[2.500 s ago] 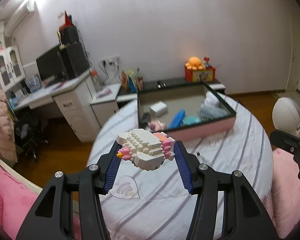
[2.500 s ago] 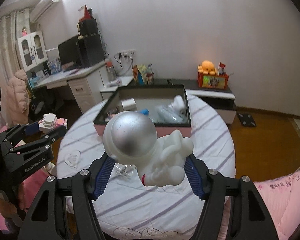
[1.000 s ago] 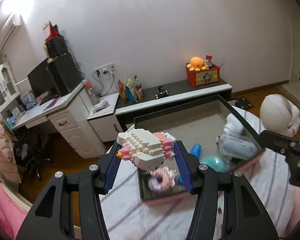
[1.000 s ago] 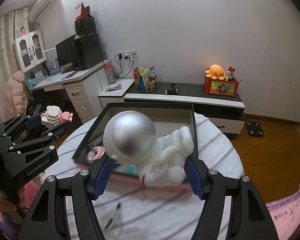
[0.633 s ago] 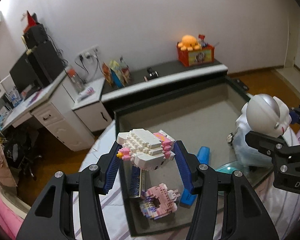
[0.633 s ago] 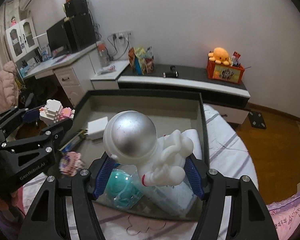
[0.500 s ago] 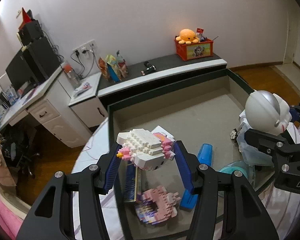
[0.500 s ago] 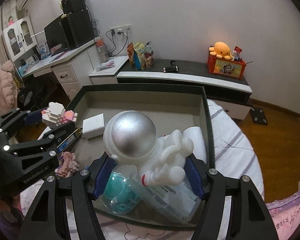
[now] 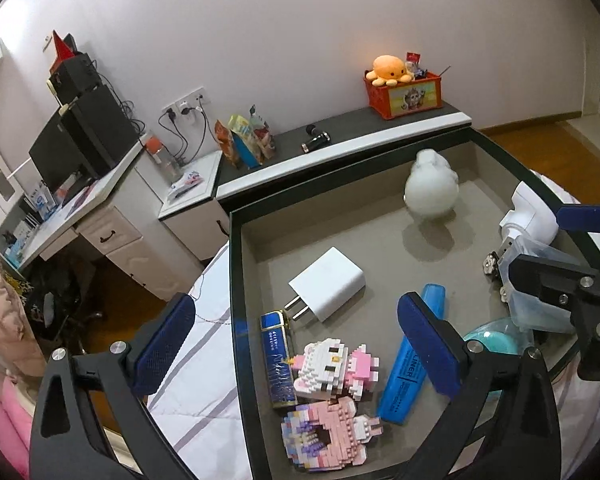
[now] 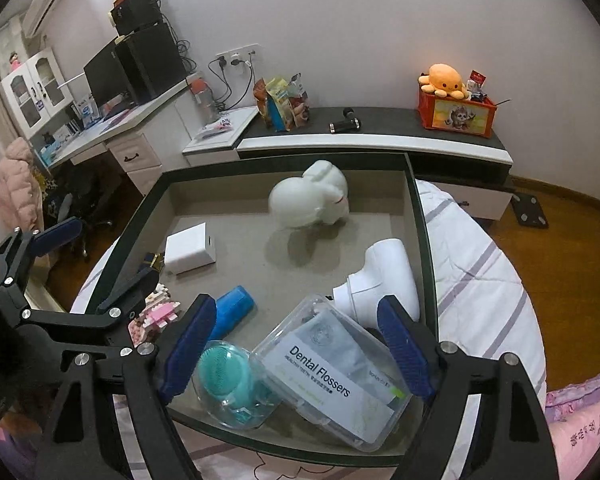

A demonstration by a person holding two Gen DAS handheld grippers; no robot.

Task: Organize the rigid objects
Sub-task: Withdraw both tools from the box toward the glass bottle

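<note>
A: Are either gripper's jaws holding anything?
B: No; the left gripper [image 9: 296, 338] and right gripper [image 10: 296, 350] have just been opening, nothing between; the block toy [image 9: 334, 368] and astronaut figure [image 10: 310, 200] are lying in the tray [image 10: 418, 220].

White astronaut figure [image 10: 310, 196] motion-blurred — details unreadable.

"Dental Flossers" (clear box [image 10: 332, 376] label)

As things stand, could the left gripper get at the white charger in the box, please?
Probably yes: the left gripper, jaws just opened and empty, hangs over the box, and the white charger lies uncovered just ahead, clear of the block toys.
</note>
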